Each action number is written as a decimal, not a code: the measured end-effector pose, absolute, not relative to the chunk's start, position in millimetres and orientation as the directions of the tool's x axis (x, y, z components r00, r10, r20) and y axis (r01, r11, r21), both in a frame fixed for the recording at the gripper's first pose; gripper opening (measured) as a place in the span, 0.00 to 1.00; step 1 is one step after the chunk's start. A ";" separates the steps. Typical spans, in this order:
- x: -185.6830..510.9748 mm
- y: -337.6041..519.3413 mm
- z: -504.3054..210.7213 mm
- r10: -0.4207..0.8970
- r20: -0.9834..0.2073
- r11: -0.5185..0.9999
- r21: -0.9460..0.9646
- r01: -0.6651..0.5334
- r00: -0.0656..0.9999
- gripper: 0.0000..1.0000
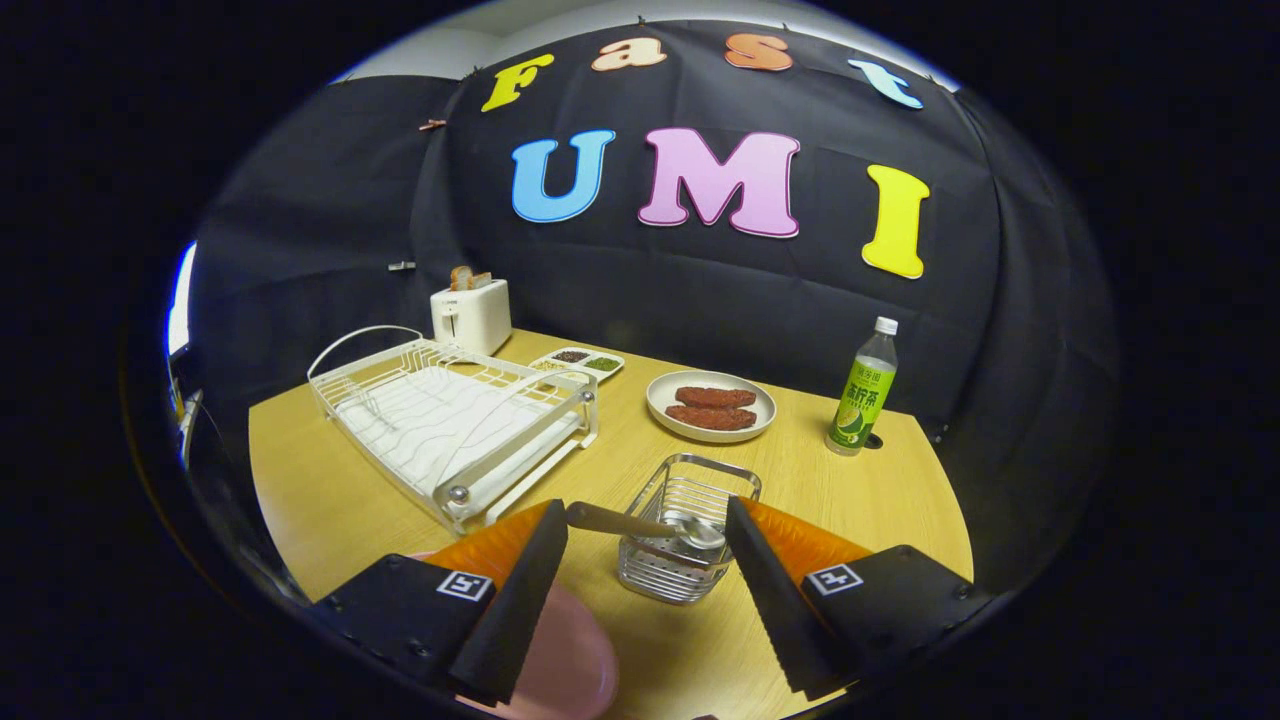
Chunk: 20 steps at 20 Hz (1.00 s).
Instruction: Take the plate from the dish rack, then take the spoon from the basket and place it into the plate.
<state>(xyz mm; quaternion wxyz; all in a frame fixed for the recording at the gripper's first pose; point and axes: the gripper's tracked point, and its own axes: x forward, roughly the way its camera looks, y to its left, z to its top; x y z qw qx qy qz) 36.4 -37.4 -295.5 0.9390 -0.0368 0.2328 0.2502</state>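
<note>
- The jaws (pixel 646 540) stand wide open, gripping nothing, with both fingers apart over the near part of the tabletop (pixel 330 500).
- The wire basket (pixel 688 530) sits on the tabletop just ahead of the fingers and between them, toward the near edge.
- The spoon (pixel 640 525) lies across the top of the basket: its bowl rests over the basket's inside, and its handle sticks out over the rim toward the left finger, ending just beside that finger's tip. Whether the tip touches the handle cannot be told.
- A pink plate (pixel 565 660) lies flat on the tabletop at the near edge, under the left finger, which hides much of it.
- The white dish rack (pixel 450 420) stands on the left half of the tabletop, tilted diagonally to the edges, with nothing standing in its slots.
- A white toaster (pixel 472 315) with bread in its slots stands at the far left corner, behind the rack.
- A small divided tray (pixel 580 362) with dark and green fillings lies just beside the rack's far end.
- A white dish (pixel 711 405) holding two reddish-brown pieces sits near the far edge, beyond the basket.
- A green-labelled bottle (pixel 863 390) with a white cap stands upright near the far right corner, well apart from the basket.
</note>
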 end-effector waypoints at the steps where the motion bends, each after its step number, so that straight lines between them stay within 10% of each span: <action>1: 39.0 -35.0 -299.6 0.446 -0.455 0.873 0.032 -0.487 0.771 0.93; 10: 48.4 -12.2 -305.2 0.455 -0.412 0.863 -0.015 -0.505 0.790 0.44; 20: 70.7 -31.5 -285.0 0.393 -0.384 0.906 0.006 -0.423 0.836 0.16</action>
